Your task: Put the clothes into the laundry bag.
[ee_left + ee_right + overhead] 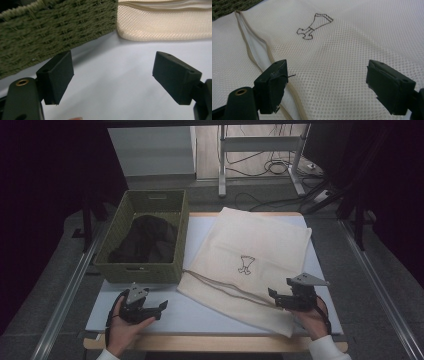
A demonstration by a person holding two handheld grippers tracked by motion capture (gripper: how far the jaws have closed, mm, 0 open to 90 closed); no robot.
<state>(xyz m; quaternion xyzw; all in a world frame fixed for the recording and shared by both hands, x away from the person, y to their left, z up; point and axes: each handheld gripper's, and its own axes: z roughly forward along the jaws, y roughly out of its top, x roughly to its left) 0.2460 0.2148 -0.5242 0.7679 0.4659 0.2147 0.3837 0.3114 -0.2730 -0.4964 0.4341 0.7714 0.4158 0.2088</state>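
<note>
A cream mesh laundry bag (250, 255) with a small black sock drawing (245, 264) lies flat across the right half of the table; its zipper seam (257, 62) runs along the near edge. A green woven basket (145, 237) at the left holds a dark garment (146, 240). My left gripper (161, 308) rests open on the bare table in front of the basket, its jaws apart over the white surface (112, 82). My right gripper (272, 296) stands open just above the bag's near right part, with mesh (329, 72) showing between the jaws and nothing pinched.
The white tabletop (200, 315) has a wooden front edge (210, 343). Metal rails run along both sides. Behind the table stand a metal frame (260, 150) and loose cables on the floor.
</note>
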